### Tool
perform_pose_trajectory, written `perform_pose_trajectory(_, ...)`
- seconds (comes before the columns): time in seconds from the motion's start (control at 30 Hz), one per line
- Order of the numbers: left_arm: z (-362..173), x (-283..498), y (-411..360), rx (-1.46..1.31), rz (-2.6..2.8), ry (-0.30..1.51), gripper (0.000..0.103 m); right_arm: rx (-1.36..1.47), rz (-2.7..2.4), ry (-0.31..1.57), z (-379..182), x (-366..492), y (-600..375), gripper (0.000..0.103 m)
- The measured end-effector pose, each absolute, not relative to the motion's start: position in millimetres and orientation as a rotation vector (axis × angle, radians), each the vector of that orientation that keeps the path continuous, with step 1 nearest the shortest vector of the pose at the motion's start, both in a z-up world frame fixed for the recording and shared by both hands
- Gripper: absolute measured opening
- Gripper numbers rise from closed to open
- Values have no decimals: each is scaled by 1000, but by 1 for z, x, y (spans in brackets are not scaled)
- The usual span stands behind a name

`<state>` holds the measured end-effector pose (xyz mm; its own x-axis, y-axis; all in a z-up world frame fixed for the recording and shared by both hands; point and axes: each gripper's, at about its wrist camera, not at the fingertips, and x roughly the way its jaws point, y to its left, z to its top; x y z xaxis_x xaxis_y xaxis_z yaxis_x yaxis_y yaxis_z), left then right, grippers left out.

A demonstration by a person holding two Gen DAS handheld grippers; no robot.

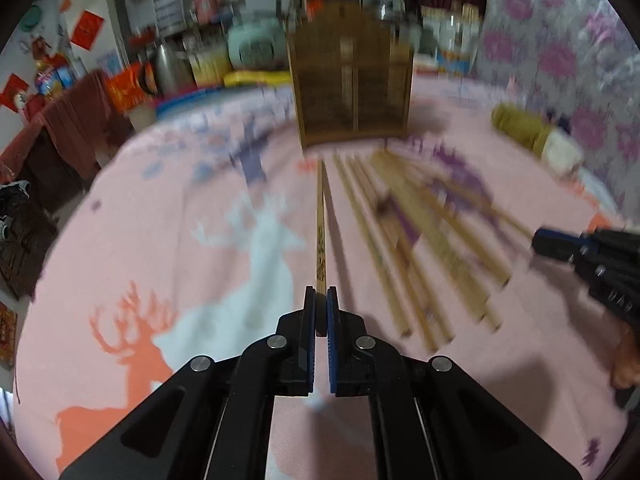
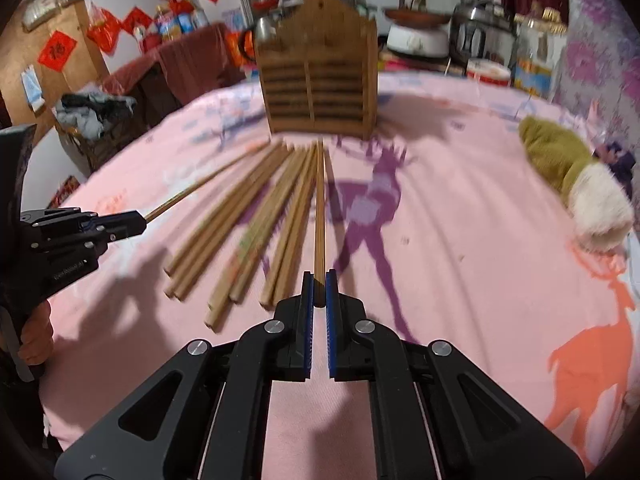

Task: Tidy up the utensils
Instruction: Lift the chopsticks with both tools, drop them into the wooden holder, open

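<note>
My left gripper (image 1: 320,294) is shut on the thick end of a wooden chopstick (image 1: 321,220) that points toward the wooden utensil holder (image 1: 352,84). My right gripper (image 2: 319,278) is shut on another chopstick (image 2: 320,208), also pointing at the holder (image 2: 318,68). Several loose chopsticks (image 2: 248,220) lie fanned on the pink cloth between the grippers; they also show in the left wrist view (image 1: 416,248). The left gripper appears at the left of the right wrist view (image 2: 136,222), the right gripper at the right of the left wrist view (image 1: 538,242).
The pink deer-print cloth (image 2: 460,208) covers the table. A green and white stuffed item (image 2: 576,184) lies at the right. Kitchen appliances and clutter (image 2: 452,36) stand behind the holder. A dark chair with cloth (image 2: 168,68) sits at the far left.
</note>
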<state>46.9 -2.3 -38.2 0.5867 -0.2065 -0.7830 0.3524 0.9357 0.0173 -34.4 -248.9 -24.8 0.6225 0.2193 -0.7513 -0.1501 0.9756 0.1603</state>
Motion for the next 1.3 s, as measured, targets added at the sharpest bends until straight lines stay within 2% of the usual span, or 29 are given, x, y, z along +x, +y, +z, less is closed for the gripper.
perform_pose_trajectory(0.2,30,62,-18,203,-332,768,5,86,201,749,26,-25,-253,7)
perform_pose_trajectory(0.43,98,100,-39,145,-401,738,5,89,187,649,87,6,-255,7)
perform_pose_trajectory(0.8,172,142,-51,131,-384,672,5,106,160,513,164,62,-260,7)
perform_pose_trajectory(1.03,173,181,-58,133,-363,701,5,112,57,321,207,91,-256,7)
perform_pose_trajectory(1.17,144,207,-61,116,-367,766,5,111,31,310,191,118,-250,7)
perform_pose_trajectory(1.23,126,214,-60,101,-380,800,6,90,46,382,166,137,-244,7)
perform_pose_trajectory(1.3,112,217,-57,86,-376,816,18,82,44,433,147,143,-244,10)
